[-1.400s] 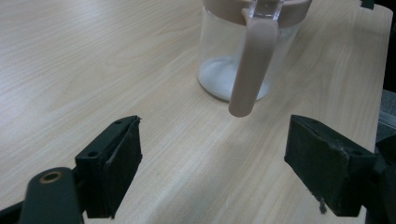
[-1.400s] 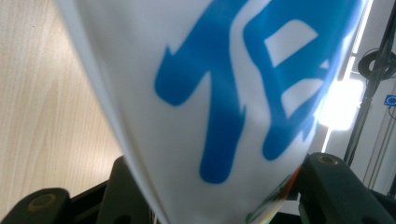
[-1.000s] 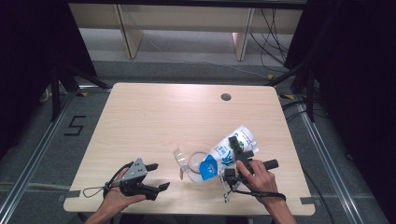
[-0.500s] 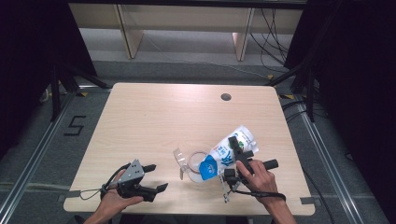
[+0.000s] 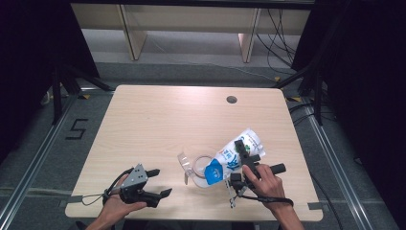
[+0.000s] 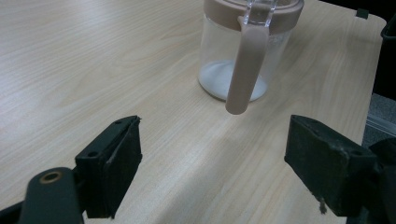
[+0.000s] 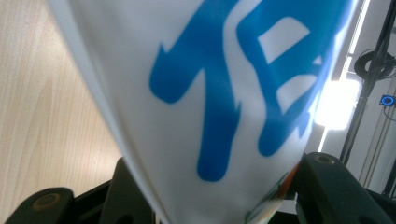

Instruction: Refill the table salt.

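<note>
**Pouch clamped over the jar, much of it hidden from me**

Print on the white and blue pouch sits so close to my right gripper view that I see blurred blue characters and little else; its top and bottom edges are cut off there. From the high view, my right gripper is clamped on that pouch, which lies tilted with its blue end over the clear jar near the table's front edge. The hand and pouch cover the jaw tips, so I cannot make out exactly where the pads bite. In the left gripper view the jar stands upright ahead of the jaws with white powder in the bottom, a pinkish lid and hanging handle; its top is cut off. My left gripper has its jaws wide apart, holding nothing, well left of the jar.

Against the earlier pictures, pouch, jar and right gripper sit as before. The left gripper has barely shifted.
</note>
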Action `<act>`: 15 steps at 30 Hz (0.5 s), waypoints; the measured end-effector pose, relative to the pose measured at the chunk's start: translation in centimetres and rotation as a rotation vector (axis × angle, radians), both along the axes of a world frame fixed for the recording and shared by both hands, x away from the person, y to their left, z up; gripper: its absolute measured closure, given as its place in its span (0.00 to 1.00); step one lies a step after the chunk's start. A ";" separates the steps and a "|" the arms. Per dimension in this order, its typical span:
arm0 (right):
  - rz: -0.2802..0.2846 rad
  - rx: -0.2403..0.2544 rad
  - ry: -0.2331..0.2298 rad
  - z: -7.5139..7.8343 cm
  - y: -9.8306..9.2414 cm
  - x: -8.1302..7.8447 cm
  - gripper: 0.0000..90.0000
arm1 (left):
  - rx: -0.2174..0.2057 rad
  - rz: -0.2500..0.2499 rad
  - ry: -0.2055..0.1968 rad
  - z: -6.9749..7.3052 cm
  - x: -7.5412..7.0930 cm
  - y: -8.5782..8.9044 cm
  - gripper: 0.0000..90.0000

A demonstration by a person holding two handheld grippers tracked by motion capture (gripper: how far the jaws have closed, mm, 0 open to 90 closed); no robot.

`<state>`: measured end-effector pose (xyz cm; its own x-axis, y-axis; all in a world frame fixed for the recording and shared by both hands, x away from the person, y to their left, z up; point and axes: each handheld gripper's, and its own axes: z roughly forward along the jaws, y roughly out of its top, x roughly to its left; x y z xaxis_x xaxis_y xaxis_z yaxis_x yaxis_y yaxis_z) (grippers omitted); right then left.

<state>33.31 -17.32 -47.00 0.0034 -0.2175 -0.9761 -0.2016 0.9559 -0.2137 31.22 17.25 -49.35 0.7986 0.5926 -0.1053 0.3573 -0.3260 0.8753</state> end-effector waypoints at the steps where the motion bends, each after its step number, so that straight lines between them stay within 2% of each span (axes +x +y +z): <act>1: -0.001 0.003 0.000 0.0 0.0 0.0 0.61 | 0.006 -0.013 -0.020 0.0 0.1 0.0 0.20; 9: 0.013 0.005 -0.007 0.0 0.1 0.1 0.62 | 0.003 -0.017 -0.015 0.0 0.1 0.0 0.20; 15: 0.000 0.017 -0.001 -0.1 0.0 0.0 0.63 | 0.002 -0.016 -0.013 -0.1 0.1 0.0 0.20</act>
<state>33.29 -17.34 -47.06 0.0041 -0.2004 -0.9797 -0.2012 0.9595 -0.1971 31.36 17.22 -49.40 0.8094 0.5798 -0.0938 0.3406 -0.3333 0.8791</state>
